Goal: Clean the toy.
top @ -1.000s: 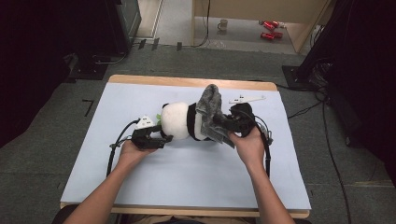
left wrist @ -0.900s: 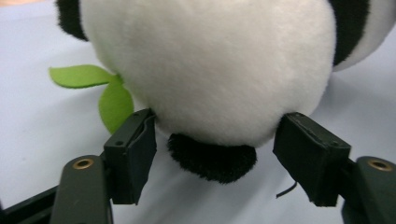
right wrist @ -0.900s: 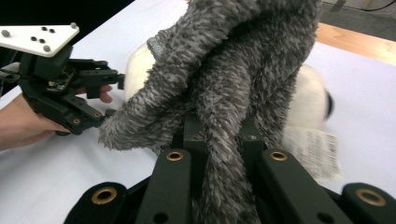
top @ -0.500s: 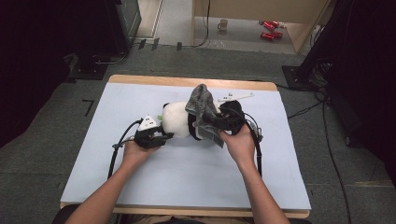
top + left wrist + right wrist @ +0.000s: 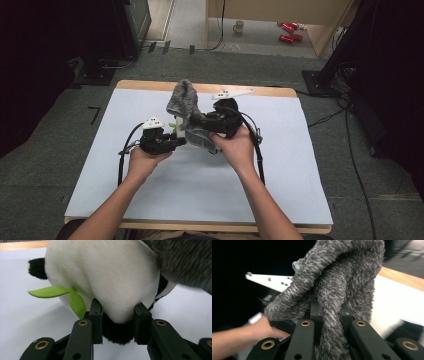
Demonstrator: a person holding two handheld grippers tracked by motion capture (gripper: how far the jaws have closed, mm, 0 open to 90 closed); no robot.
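Above the table (image 5: 300, 165), tools pinch panda (image 5: 105, 277) and cloth (image 5: 342, 290).

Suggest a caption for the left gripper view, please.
Black gripper pinching a white plush panda with green leaves, beside a grey fuzzy cloth.

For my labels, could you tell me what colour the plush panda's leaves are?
Bright green leaves, clearest in the left gripper view.

Plush panda (image 5: 105, 285) on table (image 5: 300, 190), fuzzy cloth (image 5: 182, 100) draped over it
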